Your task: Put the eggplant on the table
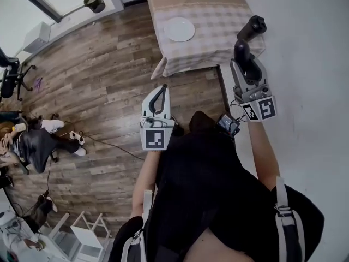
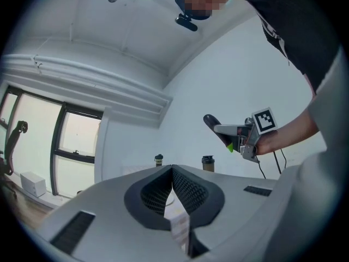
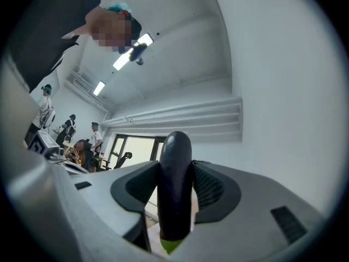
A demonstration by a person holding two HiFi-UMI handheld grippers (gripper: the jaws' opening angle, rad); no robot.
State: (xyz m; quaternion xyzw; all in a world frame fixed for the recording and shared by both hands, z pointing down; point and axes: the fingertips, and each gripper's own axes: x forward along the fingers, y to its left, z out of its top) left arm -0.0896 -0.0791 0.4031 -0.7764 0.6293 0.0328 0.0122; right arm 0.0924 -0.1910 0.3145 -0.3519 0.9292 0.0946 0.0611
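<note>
The right tool (image 1: 248,64) is clamped on the eggplant (image 1: 254,26). Its two pads press the dark body from either side, the rounded end juts out well past the tips, and the green stem end sits back toward the handle. The eggplant is therefore up in the air in the person's right hand, near the corner of the bench (image 1: 218,42) but not yet over it. The left tool (image 1: 161,91) has its jaws closed together with nothing between them and is held out level in front of the body.

The step in hand looks like the carry to the bench. To do it well, the grip should stay firm until the eggplant is over the checked cloth, well in from the edge. The right tool should then come down low enough that the eggplant's underside rests on the cloth before the jaws part. Laying it along its length rather than dropping it nose-first should stop it rolling. The free stretch of cloth beside the plate (image 1: 179,29) seems the safest spot.

The white plate holds nothing. In the left gripper view two lidded bottles (image 2: 158,160) (image 2: 208,162) stand farther off. I cannot tell what is in them.
</note>
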